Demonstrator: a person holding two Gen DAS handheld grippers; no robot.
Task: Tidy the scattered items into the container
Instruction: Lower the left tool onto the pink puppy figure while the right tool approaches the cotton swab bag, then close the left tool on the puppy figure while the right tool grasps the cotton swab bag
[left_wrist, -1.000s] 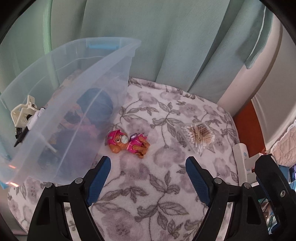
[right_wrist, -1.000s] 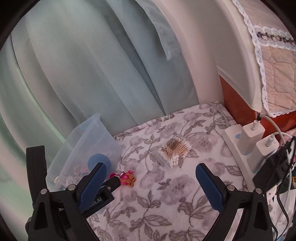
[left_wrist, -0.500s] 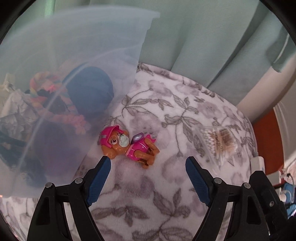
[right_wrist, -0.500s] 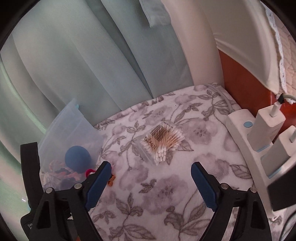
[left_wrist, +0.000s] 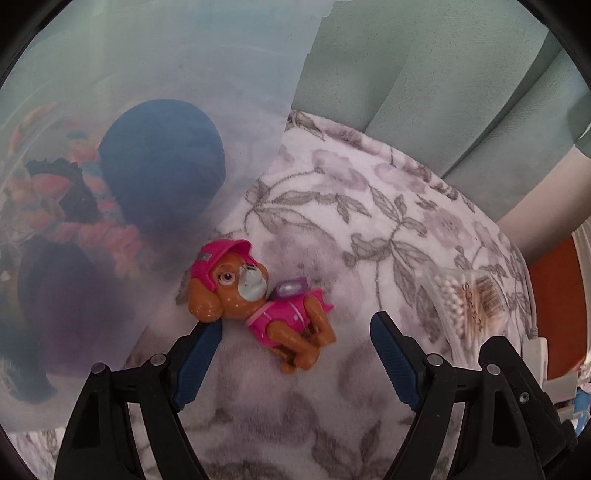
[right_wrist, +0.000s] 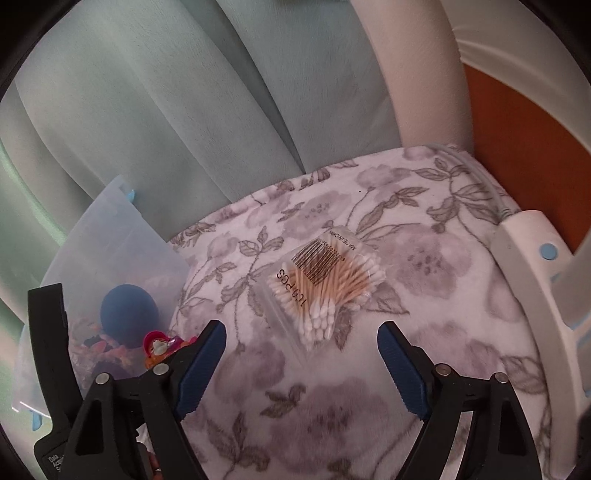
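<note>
A toy pup in a pink cap and vest (left_wrist: 258, 302) lies on its side on the floral blanket (left_wrist: 369, 229), right beside the clear plastic container (left_wrist: 166, 92). My left gripper (left_wrist: 295, 325) hovers just short of the toy, open, its left fingertip close under the pup's ear. A clear bag of cotton swabs (right_wrist: 325, 284) lies mid-blanket. My right gripper (right_wrist: 301, 334) sits just before it, its jaws closing, with only the bag's near corner between the tips and no pad touching. The toy (right_wrist: 160, 347) peeks past the left finger there.
The container (right_wrist: 107, 243) holds a dark blue ball (left_wrist: 162, 166) and colourful items. A white power strip (right_wrist: 532, 295) with plugs runs along the blanket's right edge. Pale green curtains (right_wrist: 184, 110) hang behind. The swab bag (left_wrist: 465, 295) shows at the right in the left wrist view.
Both grippers have come down and forward: the left toward the toy pup, the right toward the swab bag. The right jaws have narrowed a little. Nothing has been grasped.
</note>
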